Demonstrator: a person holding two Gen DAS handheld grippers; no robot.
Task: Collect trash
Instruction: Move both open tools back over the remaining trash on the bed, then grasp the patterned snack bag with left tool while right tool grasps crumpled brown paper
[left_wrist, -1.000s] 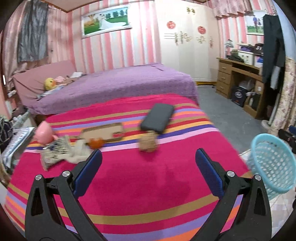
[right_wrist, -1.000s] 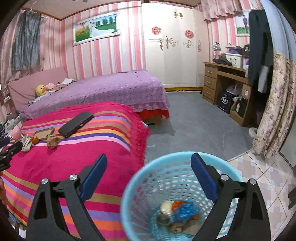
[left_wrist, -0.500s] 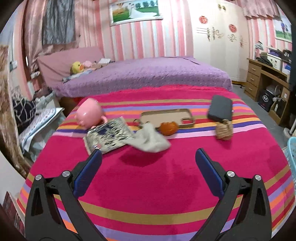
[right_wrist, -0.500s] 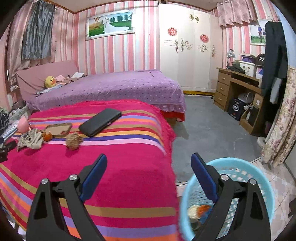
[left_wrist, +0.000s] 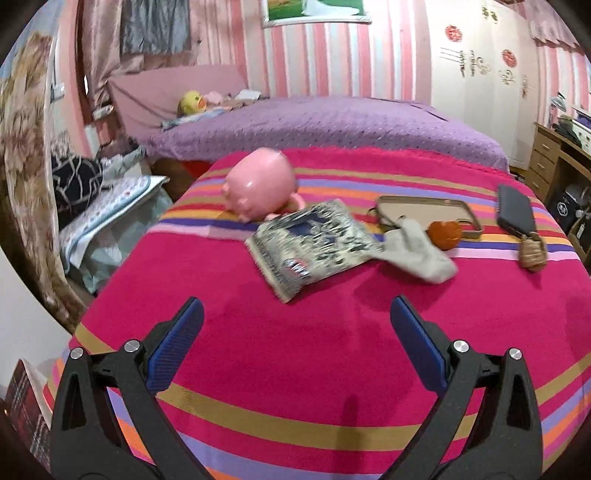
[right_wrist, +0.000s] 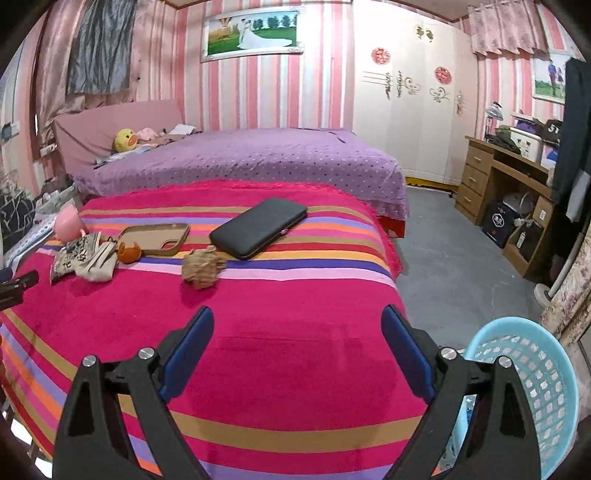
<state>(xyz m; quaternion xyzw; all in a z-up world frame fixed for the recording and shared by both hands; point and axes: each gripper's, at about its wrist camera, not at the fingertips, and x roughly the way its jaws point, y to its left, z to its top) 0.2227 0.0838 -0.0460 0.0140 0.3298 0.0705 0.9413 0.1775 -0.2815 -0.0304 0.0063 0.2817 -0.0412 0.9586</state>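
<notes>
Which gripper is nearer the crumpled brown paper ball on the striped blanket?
Right. The right gripper faces the crumpled brown paper ball just ahead-left; the left gripper sits across the blanket, with the ball far to its right.

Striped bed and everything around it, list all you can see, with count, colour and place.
Piggy bank: one, pink, far left of the striped blanket.
Snack wrapper: one, black and white, lying in front of the piggy bank.
Crumpled cloth: one, beige, right of the wrapper.
Orange peel: one, orange, beside the cloth.
Phone case: one, tan, behind the peel.
Crumpled paper ball: one, brown, mid-blanket.
Wallet: one, black, behind the ball.
Laundry-style basket: one, light blue, on the floor at right.
Second bed: one, purple, behind.
Left gripper: open, empty.
Right gripper: open, empty.
</notes>
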